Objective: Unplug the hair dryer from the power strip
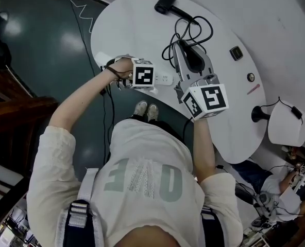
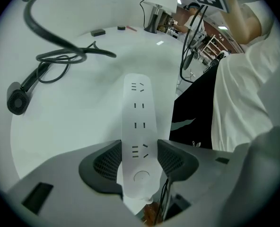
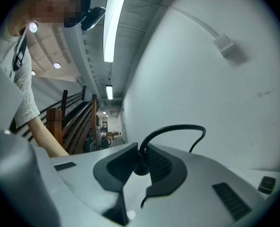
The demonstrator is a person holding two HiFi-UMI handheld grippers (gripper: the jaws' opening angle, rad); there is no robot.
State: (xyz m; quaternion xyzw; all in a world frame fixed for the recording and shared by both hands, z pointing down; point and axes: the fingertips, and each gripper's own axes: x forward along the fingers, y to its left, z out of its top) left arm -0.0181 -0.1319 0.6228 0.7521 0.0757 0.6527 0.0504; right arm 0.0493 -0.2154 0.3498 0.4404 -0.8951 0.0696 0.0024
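The white power strip (image 2: pixel 136 119) lies near the front edge of the white table (image 1: pixel 137 24). My left gripper (image 2: pixel 139 161) points down and is shut on its switch end; every socket in sight is empty. In the head view that gripper (image 1: pixel 151 78) covers most of the strip (image 1: pixel 166 79). My right gripper (image 3: pixel 139 163) is raised off the table, points level at a wall, and is shut on the black plug (image 3: pixel 140 169). The cord (image 3: pixel 178 128) arcs up from the plug. The black hair dryer (image 1: pixel 166 2) lies at the table's far side, its cord (image 1: pixel 191 32) looped beside it.
A small black block (image 1: pixel 236 52), a round button (image 1: pixel 251 77) and a red pen (image 1: pixel 253 89) lie on the table's right side. A white-shaded lamp (image 1: pixel 287 123) stands further right. Wooden stairs (image 1: pixel 8 107) are at the left; a seated person (image 1: pixel 276 189) is at the lower right.
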